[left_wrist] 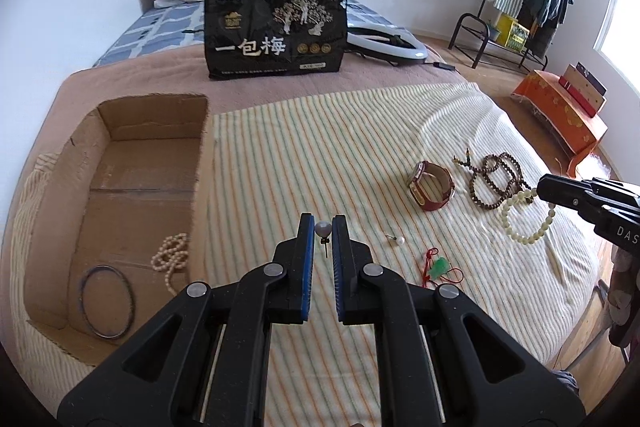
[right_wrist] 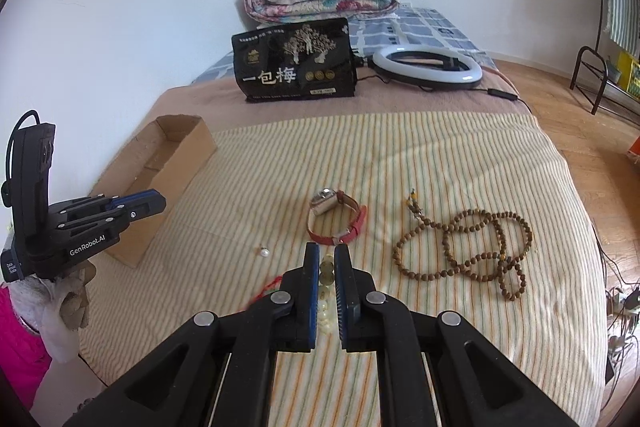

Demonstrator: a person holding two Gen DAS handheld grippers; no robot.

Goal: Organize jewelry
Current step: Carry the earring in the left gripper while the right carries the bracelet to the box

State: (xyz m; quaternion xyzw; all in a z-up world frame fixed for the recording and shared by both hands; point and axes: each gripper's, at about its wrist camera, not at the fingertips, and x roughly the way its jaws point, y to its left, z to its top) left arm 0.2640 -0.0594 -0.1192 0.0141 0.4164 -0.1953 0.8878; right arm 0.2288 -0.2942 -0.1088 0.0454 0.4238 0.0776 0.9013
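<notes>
At ten o'clock from the left gripper, clamped on a pearl earring, lies the cardboard box; the right gripper grips a pale bead bracelet.

In the right wrist view, the string of pale cream beads shows only as a few beads between the blue pads; the rest lies hidden behind the right gripper. The red cord runs under it too, its green pendant unseen. The open brown cardboard box seems to hide its contents behind its near wall.
</notes>
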